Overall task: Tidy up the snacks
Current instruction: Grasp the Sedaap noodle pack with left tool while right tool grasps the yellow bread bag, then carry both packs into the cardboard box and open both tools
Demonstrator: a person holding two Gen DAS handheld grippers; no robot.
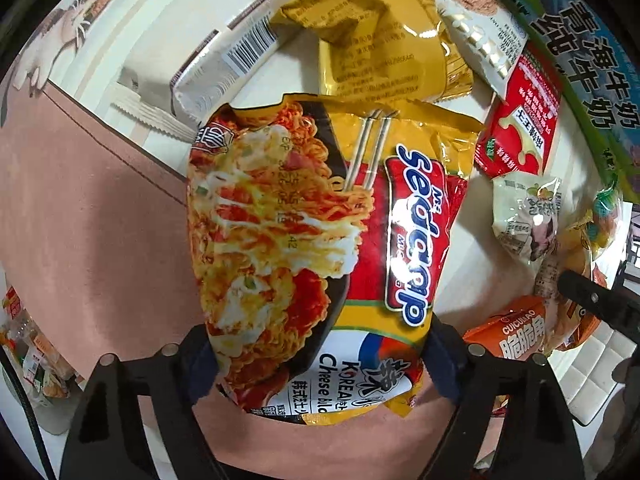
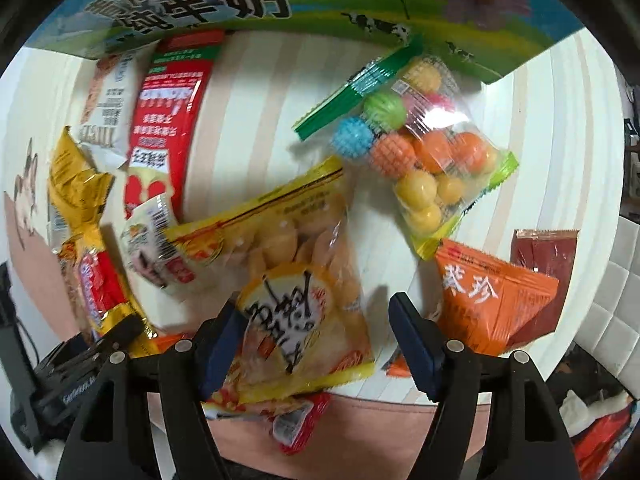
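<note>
left wrist view: your left gripper [image 1: 316,364] straddles the noodle packet [image 1: 320,248], both pads touching its near end, so it looks gripped.
packet axis: it runs straight away from your fingers, over the edge of the white striped table [image 1: 160,40].
right wrist view: your right gripper [image 2: 320,344] stands open over the yellow snack bag [image 2: 296,280]; left pad at the bag's edge, right pad clear.
bag axis: slanted up-left from your fingers; your right hand is nearer.
</note>
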